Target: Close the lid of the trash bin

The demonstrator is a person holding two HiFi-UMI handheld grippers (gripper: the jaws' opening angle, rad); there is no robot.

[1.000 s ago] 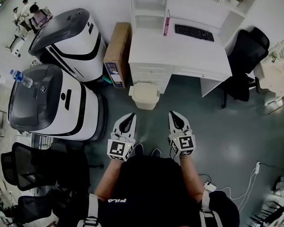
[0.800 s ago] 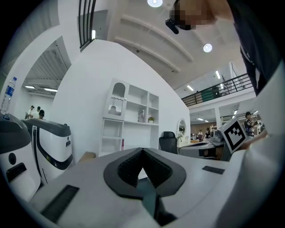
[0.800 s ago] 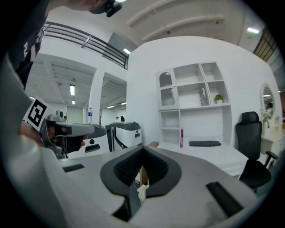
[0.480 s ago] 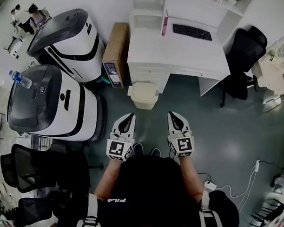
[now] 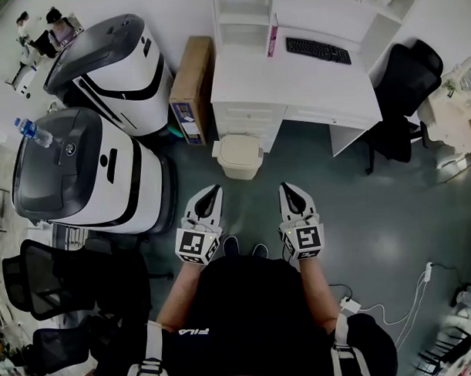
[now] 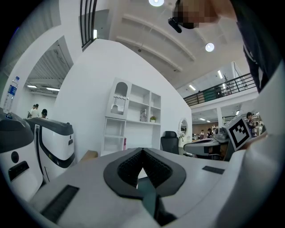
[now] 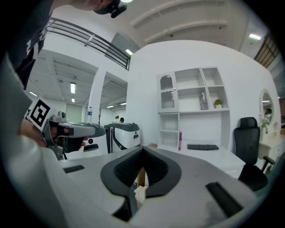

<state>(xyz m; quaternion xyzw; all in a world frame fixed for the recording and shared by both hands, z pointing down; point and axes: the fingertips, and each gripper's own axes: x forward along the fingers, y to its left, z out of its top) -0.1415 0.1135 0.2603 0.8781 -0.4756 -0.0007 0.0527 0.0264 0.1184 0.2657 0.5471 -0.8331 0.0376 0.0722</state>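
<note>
Grippers, two, white hard plastic with black ribbed pads, each carrying one cube with square markers.
- Left gripper (image 5: 216,192): jaws together at the tips, nothing between them.
- Right gripper (image 5: 285,188): jaws likewise together and empty.
- Both are held side by side and well apart from the bin.

Trash bin (image 5: 236,174), one: cream plastic with a rounded-square body. It stands on the floor (image 5: 360,210) ahead of the grippers, against the bench's drawer unit. Its lid (image 5: 240,153) appears to lie flat on top.

Cardboard box (image 5: 193,84), one: tall, brown, just left of the bin.

Bench (image 5: 293,77), one: white with a smooth top, bearing one black keyboard (image 5: 318,51).

Machines, two: large rounded white shells with glossy black tops, far (image 5: 116,68) and near (image 5: 73,170). One clear water bottle (image 5: 34,131) stands on the nearer one.

Office chair (image 5: 405,85), one: black, at the bench's right end.
</note>
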